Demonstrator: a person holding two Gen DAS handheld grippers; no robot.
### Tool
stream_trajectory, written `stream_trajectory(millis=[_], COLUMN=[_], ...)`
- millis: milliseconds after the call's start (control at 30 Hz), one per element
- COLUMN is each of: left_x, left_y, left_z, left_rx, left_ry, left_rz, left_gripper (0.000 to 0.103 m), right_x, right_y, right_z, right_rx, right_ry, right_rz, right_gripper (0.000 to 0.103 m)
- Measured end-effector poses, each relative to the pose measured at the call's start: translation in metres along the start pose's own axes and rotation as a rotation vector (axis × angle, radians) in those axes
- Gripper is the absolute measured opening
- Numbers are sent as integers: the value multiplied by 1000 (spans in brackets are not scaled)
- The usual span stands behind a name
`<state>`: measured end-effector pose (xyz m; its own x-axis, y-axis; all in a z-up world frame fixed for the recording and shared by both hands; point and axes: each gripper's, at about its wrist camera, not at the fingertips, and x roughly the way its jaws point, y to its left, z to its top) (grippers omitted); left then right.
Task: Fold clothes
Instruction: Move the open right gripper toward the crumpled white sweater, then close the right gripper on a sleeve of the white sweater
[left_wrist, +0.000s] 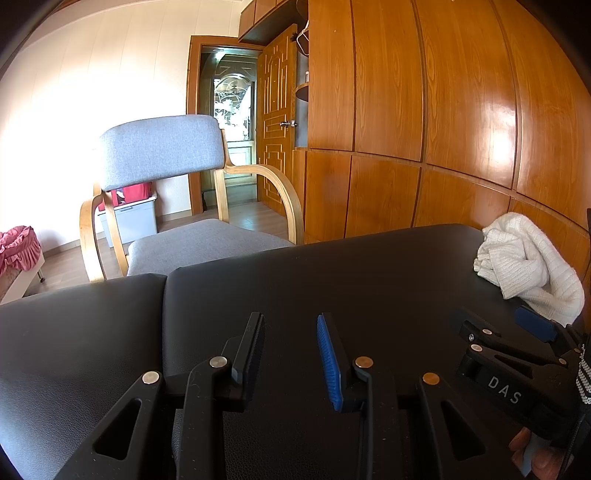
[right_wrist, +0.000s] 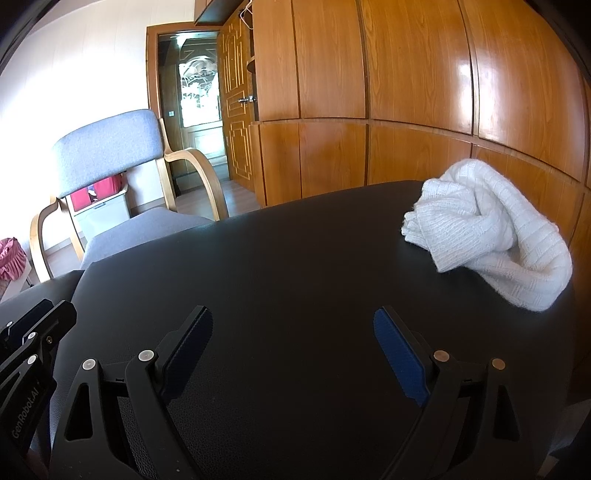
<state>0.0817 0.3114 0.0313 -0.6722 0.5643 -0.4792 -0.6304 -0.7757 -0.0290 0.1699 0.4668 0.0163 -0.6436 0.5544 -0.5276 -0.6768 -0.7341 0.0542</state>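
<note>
At right of the right wrist frame, on the black tabletop (right_wrist: 295, 258), we judge the crumpled white knit garment (right_wrist: 487, 236) soft, light and easily snagged, best pinched at an edge; left hand-held gripper (left_wrist: 291, 354) and right hand-held gripper (right_wrist: 291, 350) gape empty.

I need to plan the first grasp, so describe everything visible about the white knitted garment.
The white knitted garment looks like soft ribbed knit, possibly a sweater. It lies crumpled in a loose heap, unfolded, with rolled folds and one thick fold drooping at the near right. It rests on the black padded table at its far right corner, in front of the wooden wardrobe. Neither gripper touches it: the right gripper is open and short of it, and the left gripper is open too.
</note>
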Motion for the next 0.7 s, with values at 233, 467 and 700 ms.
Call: stream_trajectory(millis=[233, 467, 700], left_x=[1, 4, 5], left_y=[-1, -2, 1], left_z=[1, 1, 0], left_rx=[2, 7, -9], left_ry=[5, 16, 25], left_rz=[1, 10, 5], left_gripper=[29, 29, 29], right_x=[-2, 2, 14], right_y=[-5, -12, -42], right_z=[0, 1, 2], right_rx=[23, 61, 212], right_ry=[-7, 15, 80], right_rz=[5, 27, 119], right_gripper=[91, 92, 103])
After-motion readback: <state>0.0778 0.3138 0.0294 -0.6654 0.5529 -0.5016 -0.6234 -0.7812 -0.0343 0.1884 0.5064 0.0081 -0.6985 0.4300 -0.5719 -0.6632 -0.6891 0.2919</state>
